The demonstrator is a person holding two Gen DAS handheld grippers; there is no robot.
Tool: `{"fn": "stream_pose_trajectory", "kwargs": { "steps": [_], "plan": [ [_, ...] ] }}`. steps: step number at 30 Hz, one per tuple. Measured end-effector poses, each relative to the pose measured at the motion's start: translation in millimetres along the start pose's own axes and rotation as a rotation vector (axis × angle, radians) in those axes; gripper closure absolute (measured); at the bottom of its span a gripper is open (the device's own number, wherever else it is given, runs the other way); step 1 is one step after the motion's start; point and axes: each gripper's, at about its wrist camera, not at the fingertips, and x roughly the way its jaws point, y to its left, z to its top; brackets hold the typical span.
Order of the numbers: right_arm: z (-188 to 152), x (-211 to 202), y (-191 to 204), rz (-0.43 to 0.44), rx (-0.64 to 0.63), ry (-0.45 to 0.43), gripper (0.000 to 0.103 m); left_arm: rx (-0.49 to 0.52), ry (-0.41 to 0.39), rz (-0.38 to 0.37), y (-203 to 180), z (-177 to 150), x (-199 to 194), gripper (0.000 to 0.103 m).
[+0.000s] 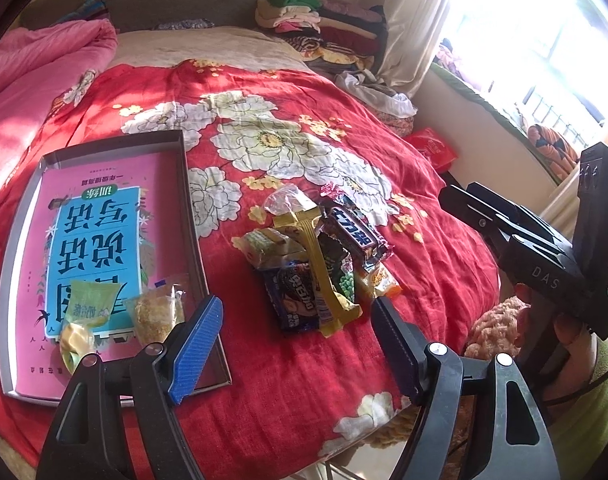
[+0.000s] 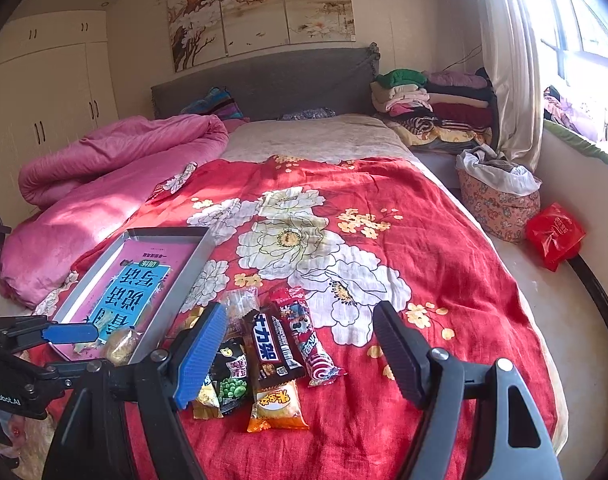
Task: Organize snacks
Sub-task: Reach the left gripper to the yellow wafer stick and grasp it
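A pile of wrapped snacks lies on the red flowered bedspread. My left gripper stands open just short of the pile, nothing between its pads. A grey tray at the left holds a pink book, a green packet and a yellow crumbly packet. In the right wrist view my right gripper is open over the pile: a dark chocolate bar, a red swirl packet, an orange packet and a green pea packet. The left gripper's blue finger hovers at the tray's near end.
A pink quilt is bunched at the left of the bed. Folded clothes are stacked by the headboard. A floral basket and a red bag sit beside the bed under the window. The right gripper's fingers reach in from the right.
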Motion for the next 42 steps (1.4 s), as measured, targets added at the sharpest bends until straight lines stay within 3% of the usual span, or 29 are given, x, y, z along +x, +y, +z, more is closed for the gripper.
{"fn": "stream_pose_trajectory", "kwargs": {
  "steps": [16,28,34,42],
  "plan": [
    [1.2,4.1,-6.2,-0.004,-0.002,0.005,0.027,-0.011,0.086,-0.026,-12.2,3.3,33.8,0.025],
    [-3.1,15.4,-8.8,-0.019,-0.003,0.045,0.027,-0.062,0.121,-0.123,-7.1,2.3,53.7,0.026],
    [-6.5,25.7,-8.4,-0.028,-0.009,0.079,0.027,-0.086,0.146,-0.186,-7.3,4.1,64.9,0.036],
    [-12.9,39.2,-2.4,-0.024,-0.04,0.133,0.027,-0.12,0.176,-0.211,-1.9,6.4,79.3,0.046]
  ]
}}
